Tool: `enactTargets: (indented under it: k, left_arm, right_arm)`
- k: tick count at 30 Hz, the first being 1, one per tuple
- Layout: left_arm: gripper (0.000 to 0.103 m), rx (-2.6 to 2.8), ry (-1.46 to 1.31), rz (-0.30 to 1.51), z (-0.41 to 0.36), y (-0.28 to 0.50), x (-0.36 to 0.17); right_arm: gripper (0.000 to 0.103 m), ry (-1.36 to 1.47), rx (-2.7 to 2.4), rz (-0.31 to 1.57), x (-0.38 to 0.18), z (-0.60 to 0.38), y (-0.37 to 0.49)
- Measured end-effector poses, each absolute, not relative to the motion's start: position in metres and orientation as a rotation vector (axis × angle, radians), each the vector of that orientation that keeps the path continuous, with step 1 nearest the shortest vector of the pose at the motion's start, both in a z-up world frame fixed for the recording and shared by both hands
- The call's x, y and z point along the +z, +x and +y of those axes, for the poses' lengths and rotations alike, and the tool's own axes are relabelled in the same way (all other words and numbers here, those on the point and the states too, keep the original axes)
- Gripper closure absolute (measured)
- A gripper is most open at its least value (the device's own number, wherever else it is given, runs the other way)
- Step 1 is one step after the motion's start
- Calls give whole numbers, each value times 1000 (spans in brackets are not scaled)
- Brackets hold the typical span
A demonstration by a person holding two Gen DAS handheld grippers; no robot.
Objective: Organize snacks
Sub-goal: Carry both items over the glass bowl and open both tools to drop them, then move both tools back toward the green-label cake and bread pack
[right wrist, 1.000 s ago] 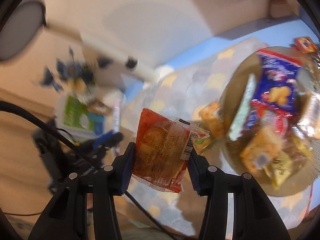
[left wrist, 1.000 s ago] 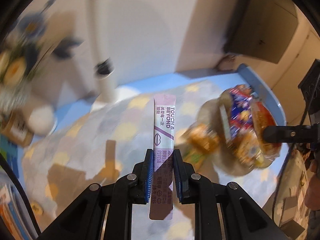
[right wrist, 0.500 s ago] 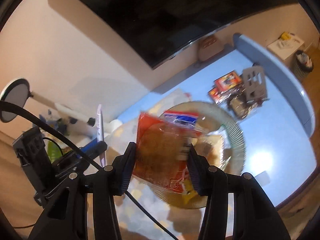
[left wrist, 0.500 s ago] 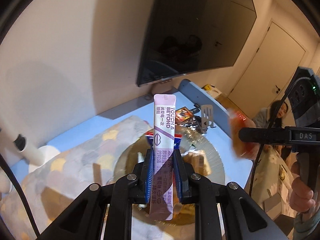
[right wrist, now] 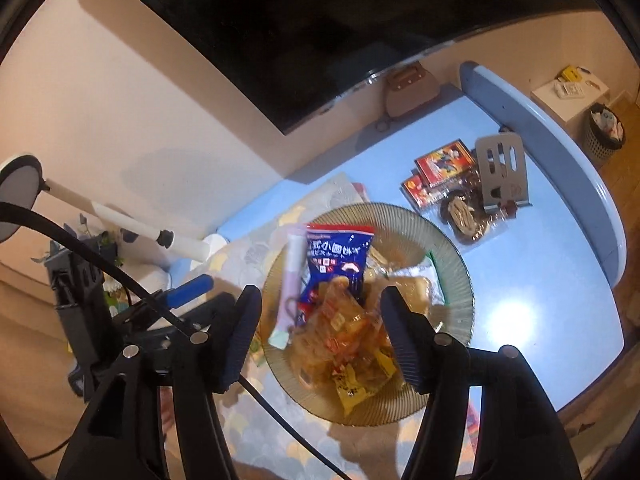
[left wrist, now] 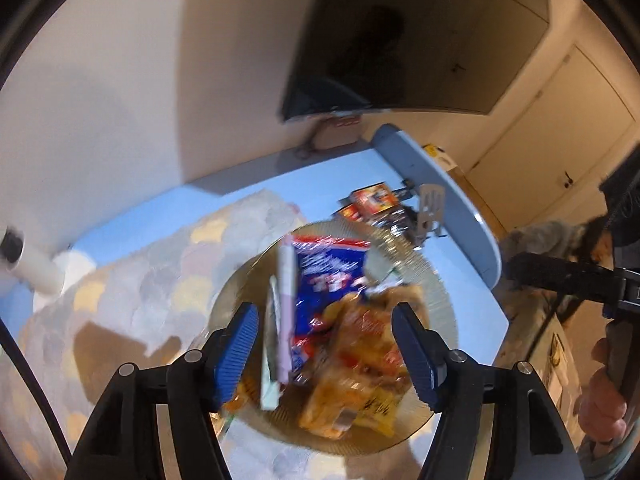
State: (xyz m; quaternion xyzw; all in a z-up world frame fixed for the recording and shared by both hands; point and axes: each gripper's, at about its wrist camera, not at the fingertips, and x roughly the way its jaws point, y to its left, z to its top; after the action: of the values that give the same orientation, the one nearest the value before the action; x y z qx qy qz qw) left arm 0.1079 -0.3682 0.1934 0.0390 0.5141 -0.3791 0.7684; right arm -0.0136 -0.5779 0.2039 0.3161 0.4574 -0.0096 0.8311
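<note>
Plate (right wrist: pixel 460 272) — ribbed glass, on a patterned mat (right wrist: pixel 256 432) over the blue table (right wrist: pixel 540 280); holds the gathered snacks. Contents: pale purple stick sachet (right wrist: pixel 291 280), long axis running away from the cameras along the plate's left side; blue bag (right wrist: pixel 338 260) just right of it; orange packet (right wrist: pixel 344 328) heaped nearest the fingers.

Left gripper (left wrist: pixel 324 354) — fingers wide apart, nothing between them; the sachet (left wrist: pixel 285 320) lies below and ahead, roughly parallel to the fingers.

Right gripper (right wrist: pixel 320 336) — fingers likewise apart and bare, poised over the orange packet.

Remaining loose snacks: red packets (right wrist: pixel 438 168) and a dark wrapped item (right wrist: pixel 464 216) beside a grey stand (right wrist: pixel 502 172), beyond the plate on its right — judged nearer the right gripper. The right view shows these sharply; the left view is blurred.
</note>
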Motion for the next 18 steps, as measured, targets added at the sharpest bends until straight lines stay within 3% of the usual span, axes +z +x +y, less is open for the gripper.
enactTargets:
  k: [11,18]
  left_arm:
    - [36,-563,-3,1264,-244,109,134]
    - [36,-567,127,1382,-253,95,69]
  right_arm:
    - [41,627,144,1093,171,-518,-21]
    - [41,679,282,1237,131,-454,-5]
